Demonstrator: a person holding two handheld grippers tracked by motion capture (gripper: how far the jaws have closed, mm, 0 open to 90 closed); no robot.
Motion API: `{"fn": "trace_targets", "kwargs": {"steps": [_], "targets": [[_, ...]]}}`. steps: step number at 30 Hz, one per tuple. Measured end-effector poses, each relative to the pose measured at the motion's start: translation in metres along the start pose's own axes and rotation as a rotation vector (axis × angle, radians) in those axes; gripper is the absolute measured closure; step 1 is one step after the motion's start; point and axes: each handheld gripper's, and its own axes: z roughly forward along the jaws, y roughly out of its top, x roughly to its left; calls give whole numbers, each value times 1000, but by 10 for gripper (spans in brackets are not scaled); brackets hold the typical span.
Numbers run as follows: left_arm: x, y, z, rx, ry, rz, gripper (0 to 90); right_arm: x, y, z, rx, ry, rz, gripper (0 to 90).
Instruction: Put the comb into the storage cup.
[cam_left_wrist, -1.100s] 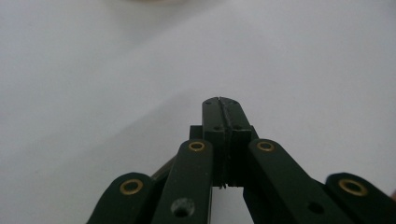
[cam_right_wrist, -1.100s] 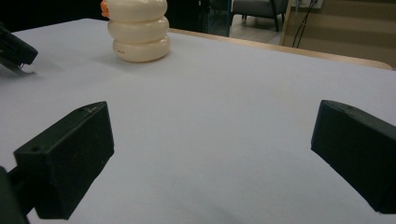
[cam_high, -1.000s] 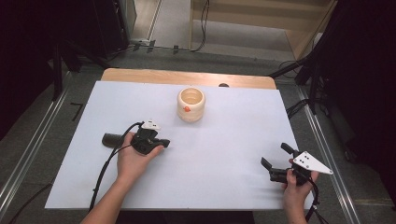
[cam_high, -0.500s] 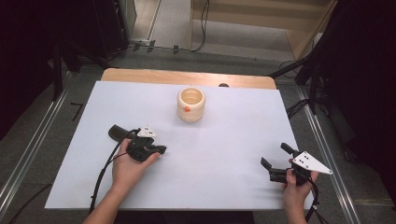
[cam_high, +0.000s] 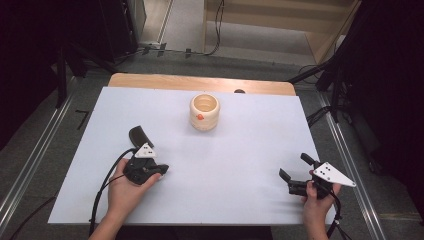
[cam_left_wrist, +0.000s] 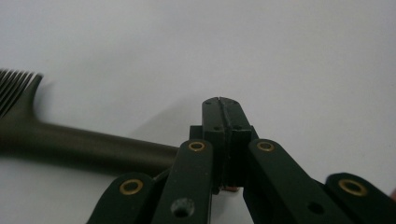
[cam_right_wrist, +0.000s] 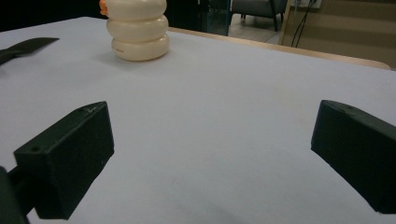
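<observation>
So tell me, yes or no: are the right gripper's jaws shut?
No, in the right gripper view the right gripper has its two black jaws standing wide apart, with bare white table between them.

In the left gripper view the comb (cam_left_wrist: 84, 144) is blurred, its teeth cut off at the left edge, its handle end hidden behind the left claw (cam_left_wrist: 223, 106).

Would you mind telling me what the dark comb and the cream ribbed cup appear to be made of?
The comb looks like moulded plastic, dark olive-black with a smooth, dull sheen on its handle and fine teeth at its end. The cup seems glazed ceramic or glossy plastic: soft highlights run along its rounded cream rings; I cannot tell which.
</observation>
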Motion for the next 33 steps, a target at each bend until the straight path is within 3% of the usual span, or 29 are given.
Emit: {"fn": "trace_targets", "kwargs": {"steps": [7, 14, 21, 29, 32, 33], "targets": [[7, -15, -15, 5, 35, -14, 897, 0, 0, 0, 1, -4, -1, 0], [19, -29, -29, 8, 75, -54, 897, 1, 0, 0, 5, -7, -1, 0], [29, -34, -38, 13, 107, -71, 897, 1, 0, 0, 4, -9, -1, 0], [30, -31, -45, -3, 105, -67, 887, 1, 0, 0, 2, -7, -2, 0], [28, -26, -47, -9, 108, -62, 812, 1, 0, 0, 2, -7, -1, 0], [28, -25, -48, -7, 108, -59, 740, 1, 0, 0, 2, -7, -1, 0]]}}
